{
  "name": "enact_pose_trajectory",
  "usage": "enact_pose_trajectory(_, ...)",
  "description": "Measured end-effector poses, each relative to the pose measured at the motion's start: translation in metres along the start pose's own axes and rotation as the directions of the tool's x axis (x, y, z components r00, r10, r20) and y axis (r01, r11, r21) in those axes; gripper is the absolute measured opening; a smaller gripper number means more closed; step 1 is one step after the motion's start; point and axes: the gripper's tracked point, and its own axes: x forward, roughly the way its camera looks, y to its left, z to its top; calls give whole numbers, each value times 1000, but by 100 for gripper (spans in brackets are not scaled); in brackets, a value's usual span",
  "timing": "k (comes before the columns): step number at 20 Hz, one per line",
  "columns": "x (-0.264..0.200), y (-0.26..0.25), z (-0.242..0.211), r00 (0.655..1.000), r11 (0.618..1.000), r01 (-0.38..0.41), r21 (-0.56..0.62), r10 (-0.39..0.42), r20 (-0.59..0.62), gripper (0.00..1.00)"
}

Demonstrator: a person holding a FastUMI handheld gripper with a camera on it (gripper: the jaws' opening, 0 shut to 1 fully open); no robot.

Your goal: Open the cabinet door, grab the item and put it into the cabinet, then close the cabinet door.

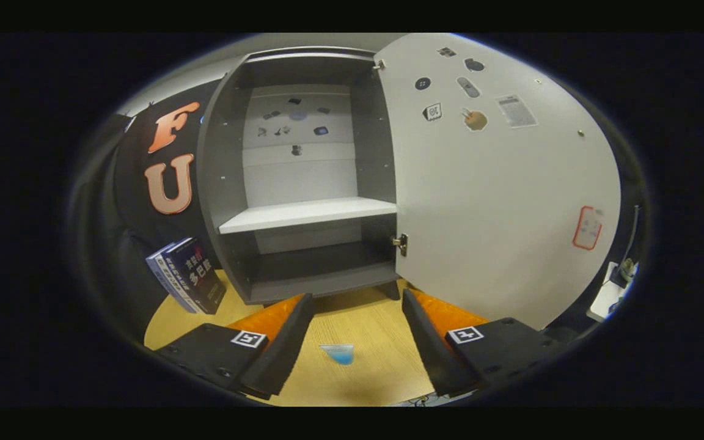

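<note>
Gripper [357, 333] fingers spread above the table [376, 366], a blue item [338, 352] between them; cabinet [303, 183] beyond, door [498, 201] open; books [188, 275] at its left

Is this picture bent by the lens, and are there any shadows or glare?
Gripper view: fisheye bends the cabinet and its open door into curves; no strong glare; a soft shadow lies on the wooden table between the open jaws of the gripper; stickers inside look small and blurred.
</note>
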Motion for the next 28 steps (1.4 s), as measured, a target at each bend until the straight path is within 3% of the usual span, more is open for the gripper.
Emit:
enact_pose_trajectory(2,9,5,-22,1000,1000,-6,-19,5,-31,98)
enact_pose_trajectory(12,59,23,-124,974,996,-46,-74,28,-225,99)
enact_pose_trajectory(19,77,20,-160,951,997,-41,-63,19,-310,99)
enact_pose_trajectory(21,80,20,-162,948,998,-39,-49,22,-316,92)
enact_pose_trajectory(22,81,19,-163,948,998,-37,-45,21,-318,82)
enact_pose_trajectory(25,82,19,-162,944,999,-40,-31,28,-328,78)
enact_pose_trajectory(26,82,19,-162,942,999,-36,-29,24,-335,67)
enact_pose_trajectory(28,79,19,-158,939,999,-37,-19,28,-342,65)
